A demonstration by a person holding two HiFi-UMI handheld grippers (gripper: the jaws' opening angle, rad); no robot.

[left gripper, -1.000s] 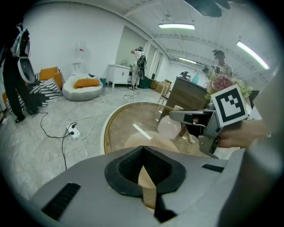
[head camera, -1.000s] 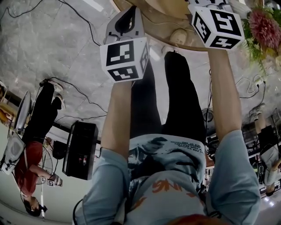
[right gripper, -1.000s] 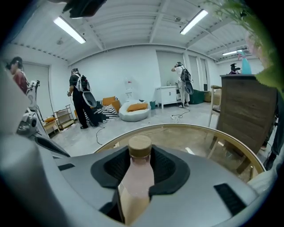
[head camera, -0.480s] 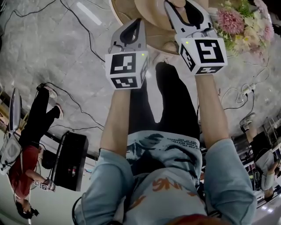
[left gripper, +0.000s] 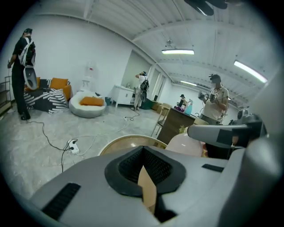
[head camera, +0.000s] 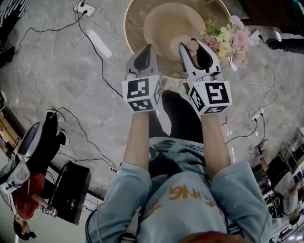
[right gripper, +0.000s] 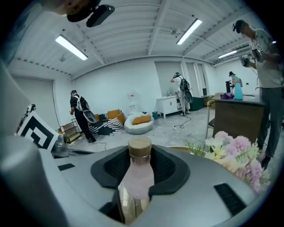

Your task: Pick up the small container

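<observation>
Small container (right gripper: pixel 139 177): pale pink body, tan cork-toned lid; right gripper (head camera: pixel 192 47) and left gripper (head camera: pixel 147 49): grey shells, black pads, black-and-white square markers on cubes; round table (head camera: pixel 135 19): light wood; flowers (head camera: pixel 229 40): pink, cream, green leaves; floor (head camera: pixel 57 71): grey, marbled.

Watching the round wooden table (head camera: pixel 134 21) — a pale dome (head camera: pixel 166 26) is sitting at its centre. Flowers (head camera: pixel 228 40) are showing at its right edge — whether on it, I cannot tell. A power strip (head camera: pixel 85 8) is lying on the grey floor (head camera: pixel 47 61).
</observation>
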